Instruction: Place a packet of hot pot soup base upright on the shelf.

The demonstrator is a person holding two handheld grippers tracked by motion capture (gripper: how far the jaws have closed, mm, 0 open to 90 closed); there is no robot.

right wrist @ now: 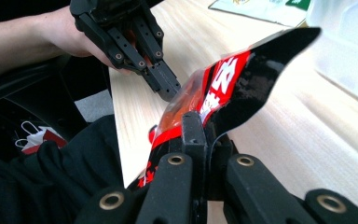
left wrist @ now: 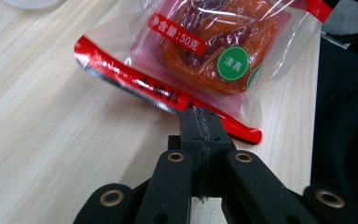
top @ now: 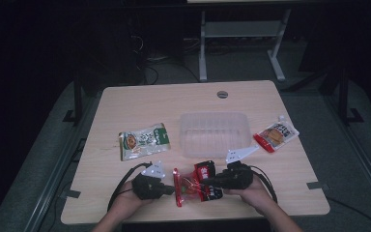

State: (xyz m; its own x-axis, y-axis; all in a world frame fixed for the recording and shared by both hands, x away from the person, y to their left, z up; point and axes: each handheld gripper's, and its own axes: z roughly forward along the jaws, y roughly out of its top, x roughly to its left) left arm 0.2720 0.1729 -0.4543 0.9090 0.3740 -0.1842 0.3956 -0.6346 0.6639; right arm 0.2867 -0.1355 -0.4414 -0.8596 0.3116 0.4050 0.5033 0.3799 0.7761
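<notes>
Left claw [left wrist: 200,112], right claw [right wrist: 200,122], clamping red snack packet [top: 195,182]

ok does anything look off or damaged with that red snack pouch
Nothing torn or spilled. The red snack pouch is only bent: the left gripper pinches its red sealed edge and the right gripper its other end, so it curls up off the table.

Overhead looks forward; gripper views share the red packet [top: 196,182].

Lab/office: bare desk [top: 125,104], cables [top: 147,65], dim floor.
</notes>
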